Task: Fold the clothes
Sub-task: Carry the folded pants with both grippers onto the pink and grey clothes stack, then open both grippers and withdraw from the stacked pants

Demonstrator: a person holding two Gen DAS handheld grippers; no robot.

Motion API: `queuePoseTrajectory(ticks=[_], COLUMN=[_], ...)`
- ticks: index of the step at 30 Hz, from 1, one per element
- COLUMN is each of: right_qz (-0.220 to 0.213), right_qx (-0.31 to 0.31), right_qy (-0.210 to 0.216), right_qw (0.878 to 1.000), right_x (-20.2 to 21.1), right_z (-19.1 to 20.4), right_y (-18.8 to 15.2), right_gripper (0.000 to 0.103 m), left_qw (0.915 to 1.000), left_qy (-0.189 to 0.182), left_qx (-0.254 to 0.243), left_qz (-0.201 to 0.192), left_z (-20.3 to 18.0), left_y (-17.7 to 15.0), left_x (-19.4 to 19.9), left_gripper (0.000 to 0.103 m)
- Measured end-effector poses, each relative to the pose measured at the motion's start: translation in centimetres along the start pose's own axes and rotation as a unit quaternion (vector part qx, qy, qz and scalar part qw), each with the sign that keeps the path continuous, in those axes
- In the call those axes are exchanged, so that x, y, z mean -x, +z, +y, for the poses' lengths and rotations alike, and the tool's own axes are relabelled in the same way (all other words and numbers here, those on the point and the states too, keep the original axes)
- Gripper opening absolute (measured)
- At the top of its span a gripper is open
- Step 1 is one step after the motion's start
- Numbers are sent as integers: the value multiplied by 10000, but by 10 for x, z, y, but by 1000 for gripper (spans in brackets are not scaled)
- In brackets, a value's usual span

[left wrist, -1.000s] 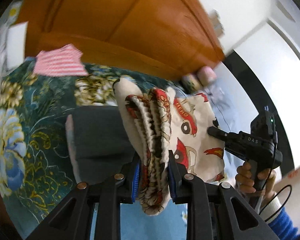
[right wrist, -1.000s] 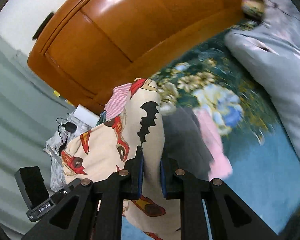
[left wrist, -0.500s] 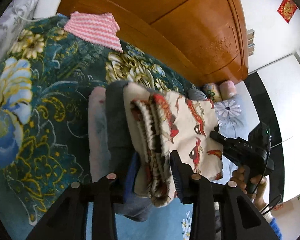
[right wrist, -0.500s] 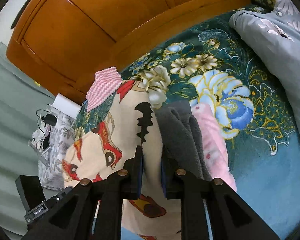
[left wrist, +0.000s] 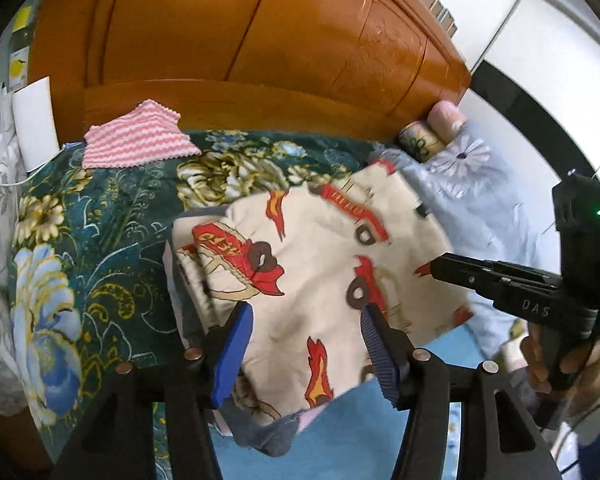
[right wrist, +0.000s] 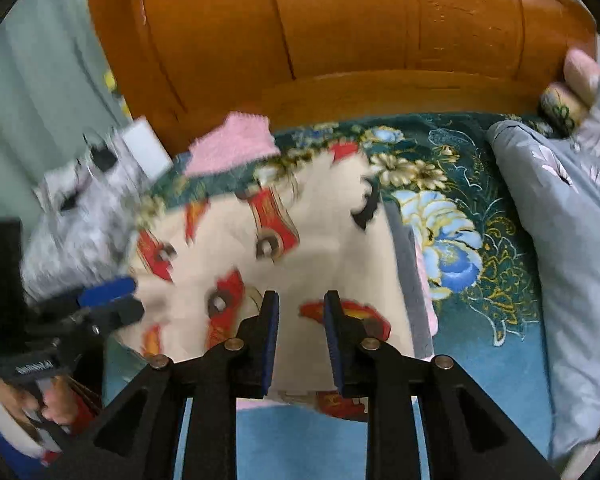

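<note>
Flowered bedspread is carrying a folded stack: the cartoon-print garment is lying on top, at centre. Both the left gripper and right gripper are opening, letting go; the pink towel at eleven o'clock looks already folded.

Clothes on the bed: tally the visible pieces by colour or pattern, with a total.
Cream, fire-truck print, top of the stack: 1
Dark grey, under it: 1
Pale pink, under the grey: 1
Pink-and-white striped, lying apart by the headboard: 1
Total: 4

Floral bed, folded clothes stack, pink-striped cloth, perhaps pillows
</note>
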State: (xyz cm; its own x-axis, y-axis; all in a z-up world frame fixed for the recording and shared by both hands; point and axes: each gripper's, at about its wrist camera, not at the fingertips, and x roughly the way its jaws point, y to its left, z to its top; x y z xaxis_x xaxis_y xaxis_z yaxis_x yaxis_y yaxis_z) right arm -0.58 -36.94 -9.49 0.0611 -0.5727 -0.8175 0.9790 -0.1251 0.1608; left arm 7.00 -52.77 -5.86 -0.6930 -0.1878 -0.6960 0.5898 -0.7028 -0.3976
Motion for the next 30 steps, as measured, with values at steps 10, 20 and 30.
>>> queuePoseTrajectory(ticks=[10, 20, 30], right_qz=[183, 86, -72], right_qx=[-1604, -1103, -1018], right_qy=[210, 344, -138], right_qw=[9867, 9933, 9947], right_x=[-45, -8, 2], right_z=[-44, 4, 26], right_y=[-4, -40, -89], right_gripper=[23, 88, 91], left_qw=[9993, 9955, 9974], left_qy=[-170, -43, 504], left_qx=[285, 909, 468], left_qz=[151, 250, 193], left_z=[14, 27, 6], left_y=[2, -47, -68], left_x=[-10, 21, 31], left_gripper=[61, 90, 103])
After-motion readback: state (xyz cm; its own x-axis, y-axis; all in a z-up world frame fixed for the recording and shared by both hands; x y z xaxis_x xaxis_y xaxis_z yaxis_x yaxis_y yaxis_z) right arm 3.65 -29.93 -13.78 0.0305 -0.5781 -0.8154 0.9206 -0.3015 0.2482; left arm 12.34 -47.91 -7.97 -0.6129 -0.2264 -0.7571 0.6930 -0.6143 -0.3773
